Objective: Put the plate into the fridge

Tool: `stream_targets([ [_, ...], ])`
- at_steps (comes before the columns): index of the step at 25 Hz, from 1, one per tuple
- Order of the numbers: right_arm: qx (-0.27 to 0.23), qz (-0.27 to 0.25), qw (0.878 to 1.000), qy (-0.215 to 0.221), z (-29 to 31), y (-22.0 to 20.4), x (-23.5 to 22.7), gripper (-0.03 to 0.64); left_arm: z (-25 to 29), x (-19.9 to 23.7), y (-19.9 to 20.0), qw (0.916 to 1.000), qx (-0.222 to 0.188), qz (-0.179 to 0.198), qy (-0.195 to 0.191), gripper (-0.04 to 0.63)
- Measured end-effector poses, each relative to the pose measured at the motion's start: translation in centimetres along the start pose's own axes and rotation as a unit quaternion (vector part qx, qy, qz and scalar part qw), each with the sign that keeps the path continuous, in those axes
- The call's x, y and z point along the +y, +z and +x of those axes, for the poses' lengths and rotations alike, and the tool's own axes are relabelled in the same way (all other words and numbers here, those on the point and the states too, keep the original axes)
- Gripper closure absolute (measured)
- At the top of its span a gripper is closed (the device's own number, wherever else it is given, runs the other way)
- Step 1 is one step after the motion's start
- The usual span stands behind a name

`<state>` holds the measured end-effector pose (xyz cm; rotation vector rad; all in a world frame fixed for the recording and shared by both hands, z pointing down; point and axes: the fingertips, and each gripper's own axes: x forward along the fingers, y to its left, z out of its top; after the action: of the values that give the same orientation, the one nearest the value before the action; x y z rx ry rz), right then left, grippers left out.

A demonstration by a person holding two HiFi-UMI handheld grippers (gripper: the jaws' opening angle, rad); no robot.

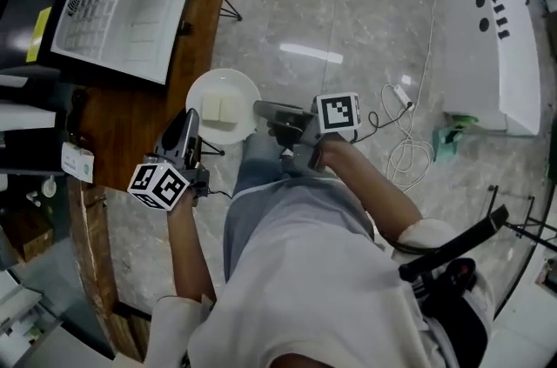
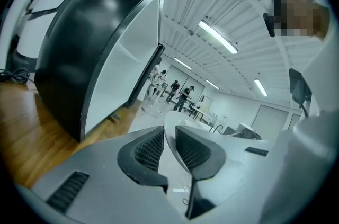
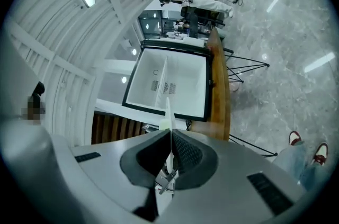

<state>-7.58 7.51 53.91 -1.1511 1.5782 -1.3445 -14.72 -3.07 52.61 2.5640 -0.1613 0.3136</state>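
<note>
A white plate (image 1: 228,88) with pale food blocks (image 1: 222,110) on it hangs over the wooden table's edge, held from both sides. My left gripper (image 1: 193,124) is shut on its left rim and my right gripper (image 1: 261,110) is shut on its right rim. In the left gripper view the plate's rim (image 2: 170,130) runs between the pads of the left gripper (image 2: 168,150). The right gripper view shows the plate (image 3: 168,109) edge-on in the right gripper (image 3: 170,153). The black fridge (image 1: 122,5) stands open, with its white inside (image 3: 169,85) facing the plate; its dark shell (image 2: 90,53) is at the left.
The fridge stands on a long wooden table (image 1: 130,123). On the marble floor to the right are a white slanted casing (image 1: 492,44), a coil of white cable (image 1: 409,144) and a green object (image 1: 448,140). A small tag (image 1: 77,162) lies at the table's left edge.
</note>
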Motion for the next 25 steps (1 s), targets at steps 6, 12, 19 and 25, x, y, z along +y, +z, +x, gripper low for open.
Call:
stream_targets([
  [6, 0.039, -0.020, 0.998, 0.043, 0.2, 9.0, 1.7, 0.595, 5.6, -1.5, 5.2, 0.9967, -0.052, 0.026, 0.056, 0.518],
  [12, 0.081, -0.021, 0.994, 0.065, 6.1, 19.5, 3.8, 0.595, 11.3, 1.8, 14.4, 0.9886, -0.115, 0.017, 0.096, 0.518],
  [19, 0.129, -0.030, 0.988, 0.083, 16.2, 31.8, 7.7, 0.595, 16.4, 7.3, 27.0, 0.9644, -0.205, 0.039, 0.163, 0.518],
  [25, 0.169, -0.015, 0.980, 0.099, 22.7, 37.2, 6.7, 0.595, 19.1, 12.0, 31.7, 0.9443, -0.243, 0.075, 0.209, 0.518],
])
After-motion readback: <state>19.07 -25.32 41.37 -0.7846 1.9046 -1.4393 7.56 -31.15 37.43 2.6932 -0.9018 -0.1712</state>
